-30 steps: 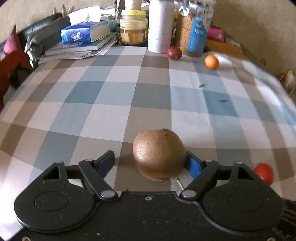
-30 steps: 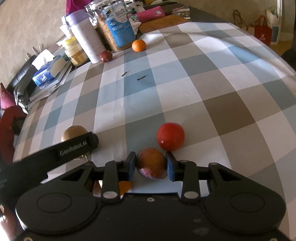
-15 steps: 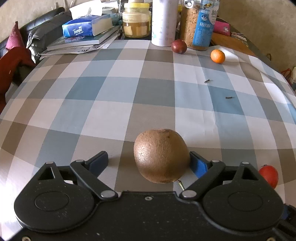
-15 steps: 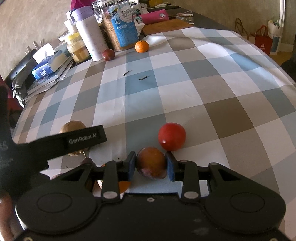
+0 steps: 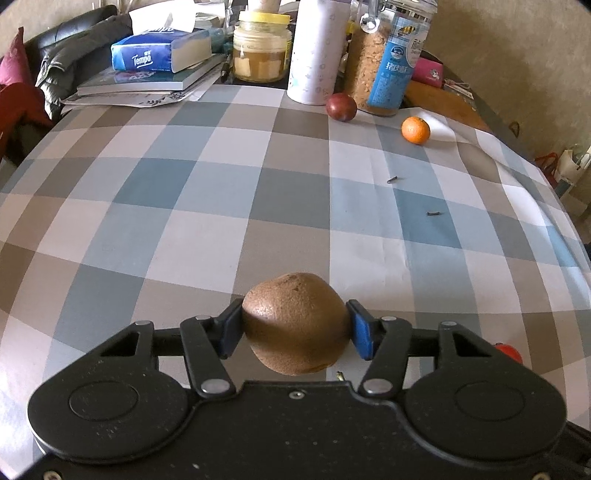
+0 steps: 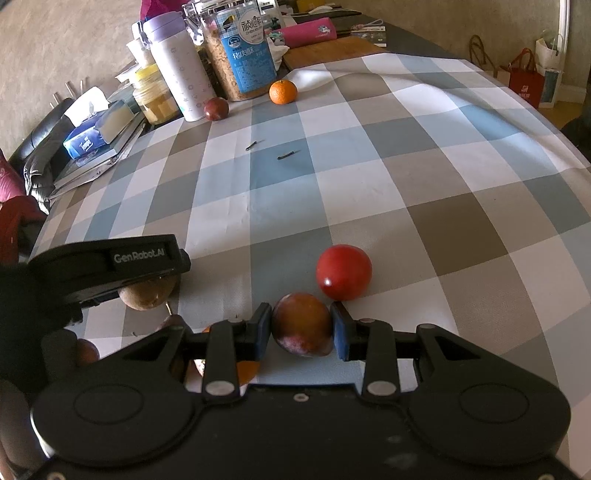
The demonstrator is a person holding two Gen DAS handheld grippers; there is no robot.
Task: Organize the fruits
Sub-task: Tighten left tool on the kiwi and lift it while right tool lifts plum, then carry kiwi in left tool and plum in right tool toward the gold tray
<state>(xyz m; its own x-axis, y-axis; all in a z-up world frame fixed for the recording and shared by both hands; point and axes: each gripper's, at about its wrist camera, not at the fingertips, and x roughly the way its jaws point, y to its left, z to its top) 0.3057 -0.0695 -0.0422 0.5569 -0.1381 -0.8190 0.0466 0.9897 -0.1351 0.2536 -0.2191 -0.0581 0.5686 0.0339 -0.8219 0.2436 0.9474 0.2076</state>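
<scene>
Both your grippers gripped fruit at lower centre: left gripper (image 5: 295, 328) a kiwi (image 5: 295, 323), right gripper (image 6: 301, 328) a plum (image 6: 301, 325).

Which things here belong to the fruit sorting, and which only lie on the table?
Belonging: kiwi in left claw; plum in right claw; tomato; mandarin; dark red fruit.
Lying about: tissue pack; glass jar; white flask.

**A lived-in home dining table**

A checked tablecloth (image 5: 207, 192) covers the table. Along its far edge stand household goods: a Tempo tissue pack (image 5: 162, 55) on stacked books (image 5: 147, 79), a yellow-lidded jar (image 5: 263, 55), a white flask (image 5: 316, 51) and a food canister (image 5: 388, 62). A dark sofa (image 5: 70, 33) (draped with clothing) and shopping bags (image 6: 532, 77) lie beyond.
</scene>
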